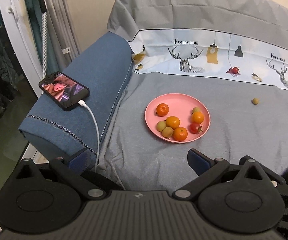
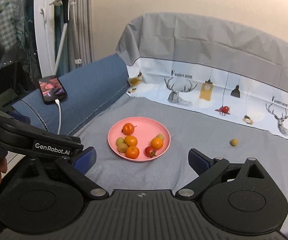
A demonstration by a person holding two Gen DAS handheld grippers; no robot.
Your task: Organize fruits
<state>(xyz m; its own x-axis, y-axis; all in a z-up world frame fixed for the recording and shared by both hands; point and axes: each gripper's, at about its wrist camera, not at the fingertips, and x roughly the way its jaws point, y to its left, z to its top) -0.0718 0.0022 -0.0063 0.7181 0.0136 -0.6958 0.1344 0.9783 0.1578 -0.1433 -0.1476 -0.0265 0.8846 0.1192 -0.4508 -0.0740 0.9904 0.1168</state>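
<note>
While both tools hang back at the near edge of the cushion, the left gripper has its fingers spread wide with nothing between them, and the right gripper is spread just as wide and just as bare. Out ahead sits the pink plate, loaded: four oranges, three small yellow-green fruits and one red tomato near its right rim. One stray green fruit lies alone on the cloth, well apart from the plate, off to its right and a little farther back. Nothing lies on the cloth between the fingers and that plate.

Over on the left, a phone rests on the blue armrest, screen lit, with a white charging cable running down toward the seat. From the right wrist camera, the left tool's black body crosses the lower left corner, bare fingers gripping behind it.

Underfoot, so to speak, a wrinkled grey cover drapes the seat and climbs the backrest, broken by a white printed band of stag heads and hanging lamps. Behind stands a cream wall, with grey curtains at the far left.
</note>
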